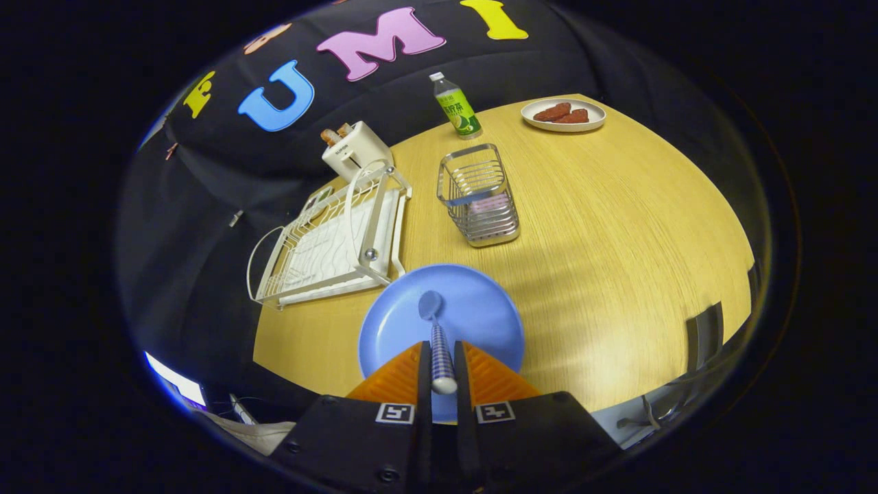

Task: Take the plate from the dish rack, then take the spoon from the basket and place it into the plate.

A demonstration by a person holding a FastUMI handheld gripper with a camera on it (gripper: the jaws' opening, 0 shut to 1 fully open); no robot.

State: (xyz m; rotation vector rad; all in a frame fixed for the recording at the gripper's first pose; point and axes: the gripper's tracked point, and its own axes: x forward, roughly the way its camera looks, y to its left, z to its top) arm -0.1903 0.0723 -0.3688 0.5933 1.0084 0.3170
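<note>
A blue plate (473,309) lies flat on the wooden table (603,226), just ahead of my fingers. My gripper (442,357) is shut on the spoon (436,329), gripping its striped handle between both fingers. The spoon's blue bowl points forward and hangs over the middle of the plate; I cannot tell whether it touches the plate. Beyond the plate stands the wire basket (480,195). The white dish rack (329,240) sits to the left of the basket, at the table's left edge, with no plate in it.
A white toaster (355,147) stands behind the dish rack. A green drink bottle (457,106) stands beyond the basket. A white plate with brown food (564,114) sits at the far right of the table. Bare wood stretches to the right of the blue plate.
</note>
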